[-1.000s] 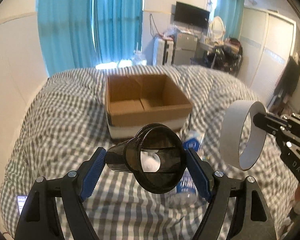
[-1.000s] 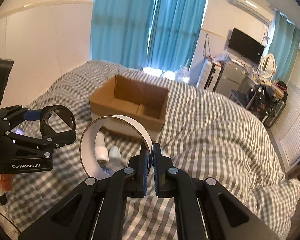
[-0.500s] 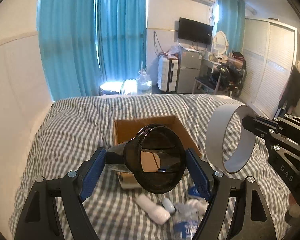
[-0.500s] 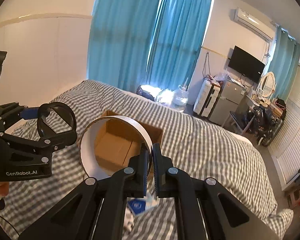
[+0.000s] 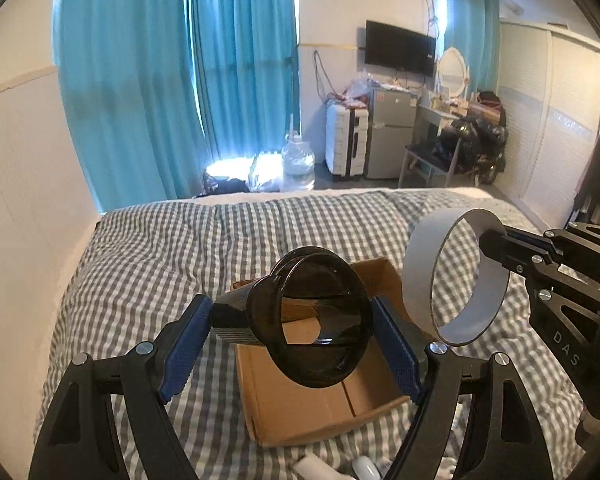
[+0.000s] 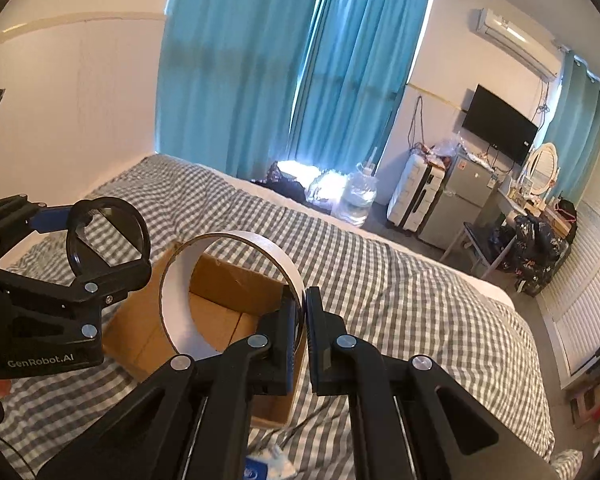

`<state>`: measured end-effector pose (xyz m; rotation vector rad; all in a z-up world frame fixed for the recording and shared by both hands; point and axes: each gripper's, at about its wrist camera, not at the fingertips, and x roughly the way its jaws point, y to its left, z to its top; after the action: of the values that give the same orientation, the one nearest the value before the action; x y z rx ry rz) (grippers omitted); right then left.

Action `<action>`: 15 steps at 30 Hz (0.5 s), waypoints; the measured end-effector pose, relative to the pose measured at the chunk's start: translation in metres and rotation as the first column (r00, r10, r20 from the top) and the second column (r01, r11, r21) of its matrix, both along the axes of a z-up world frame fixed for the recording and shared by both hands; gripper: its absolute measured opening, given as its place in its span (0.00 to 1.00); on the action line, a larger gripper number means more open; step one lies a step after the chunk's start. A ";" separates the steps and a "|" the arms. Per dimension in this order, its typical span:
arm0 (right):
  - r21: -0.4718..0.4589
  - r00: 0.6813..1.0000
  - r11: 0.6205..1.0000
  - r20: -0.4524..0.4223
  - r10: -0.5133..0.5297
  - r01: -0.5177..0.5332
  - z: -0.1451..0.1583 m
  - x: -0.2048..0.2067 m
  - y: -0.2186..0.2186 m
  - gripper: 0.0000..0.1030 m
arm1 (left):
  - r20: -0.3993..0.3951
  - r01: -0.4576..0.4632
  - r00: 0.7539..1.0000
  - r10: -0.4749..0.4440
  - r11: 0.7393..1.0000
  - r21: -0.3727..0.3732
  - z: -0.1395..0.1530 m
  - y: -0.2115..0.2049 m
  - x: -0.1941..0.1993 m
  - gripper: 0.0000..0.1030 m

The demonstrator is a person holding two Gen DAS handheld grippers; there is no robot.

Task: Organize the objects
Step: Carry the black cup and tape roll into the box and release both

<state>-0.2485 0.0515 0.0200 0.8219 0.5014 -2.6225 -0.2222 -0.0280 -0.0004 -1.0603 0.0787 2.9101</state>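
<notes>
My left gripper (image 5: 296, 340) is shut on a dark smoky plastic funnel-shaped cup (image 5: 316, 320), held above an open cardboard box (image 5: 324, 404) on the checked bed. My right gripper (image 6: 302, 320) is shut on the rim of a wide white tape ring (image 6: 228, 292), also held over the box (image 6: 236, 308). In the left wrist view the ring (image 5: 420, 268) hangs to the right of the cup. In the right wrist view the cup (image 6: 108, 236) and left gripper are at the left.
A grey-checked bedspread (image 5: 160, 264) covers the bed. Small white items (image 5: 316, 468) and a blue-labelled packet (image 6: 260, 470) lie on the bed in front of the box. A white wall (image 5: 20, 180) runs along the left. Suitcase, fridge and chair stand beyond the bed.
Both grippers have moved forward and up over the box with their objects. The box now sits under them, and the loose items have dropped to the bottom edge of view.
</notes>
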 end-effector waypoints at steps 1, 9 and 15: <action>0.000 1.000 1.000 0.010 -0.001 0.001 -0.005 -0.006 -0.001 0.05 | 0.008 0.000 1.000 0.000 1.000 -0.005 -0.006 0.001 -0.007 0.79; 0.021 0.995 1.000 0.103 -0.013 0.011 -0.061 -0.054 -0.011 0.05 | 0.081 0.003 0.997 -0.002 1.000 -0.018 -0.054 0.003 -0.040 0.79; 0.039 0.987 0.999 0.160 -0.017 0.011 -0.105 -0.075 -0.011 0.05 | 0.122 0.014 0.992 -0.010 0.999 -0.038 -0.086 0.005 -0.055 0.79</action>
<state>-0.3232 0.0406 -0.0851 1.0414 0.5046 -2.5390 -0.2776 -0.0228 -0.0861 -1.2364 0.1366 2.8363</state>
